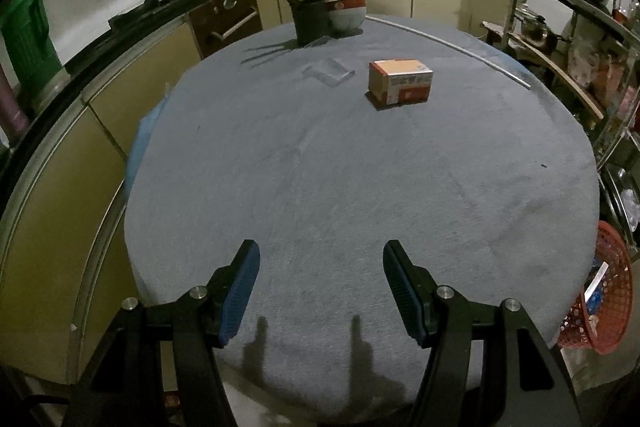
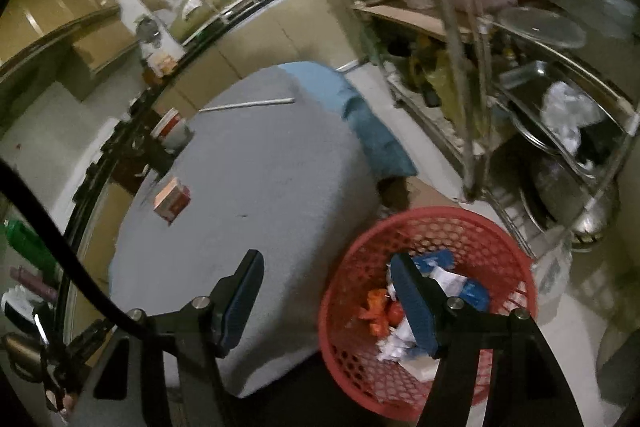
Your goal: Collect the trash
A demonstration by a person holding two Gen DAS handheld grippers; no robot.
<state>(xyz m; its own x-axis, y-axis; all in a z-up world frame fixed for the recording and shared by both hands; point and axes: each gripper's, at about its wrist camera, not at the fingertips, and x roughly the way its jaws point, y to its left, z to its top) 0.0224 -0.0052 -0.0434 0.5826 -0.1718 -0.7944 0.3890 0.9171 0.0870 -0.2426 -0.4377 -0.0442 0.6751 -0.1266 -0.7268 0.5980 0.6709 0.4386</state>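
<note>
A small orange-and-white cardboard box (image 1: 400,81) stands on the grey-covered round table (image 1: 340,187), with a flat clear plastic piece (image 1: 330,71) to its left. My left gripper (image 1: 320,247) hovers open over the table's near part, far short of both, with nothing between its blue pads. My right gripper (image 2: 328,257) is open and empty; its right finger hangs over the red mesh basket (image 2: 440,223) on the floor beside the table (image 2: 248,179). Crumpled paper and wrappers (image 2: 460,287) lie in the basket. The box (image 2: 172,199) also shows in the right wrist view.
A dark pot with a long handle (image 1: 312,21) and stacked bowls (image 1: 346,11) stand at the table's far edge. A white rod (image 1: 460,47) lies along the far right rim. A metal rack (image 2: 472,67) of kitchenware stands close behind the basket (image 1: 612,287). Cabinets ring the room.
</note>
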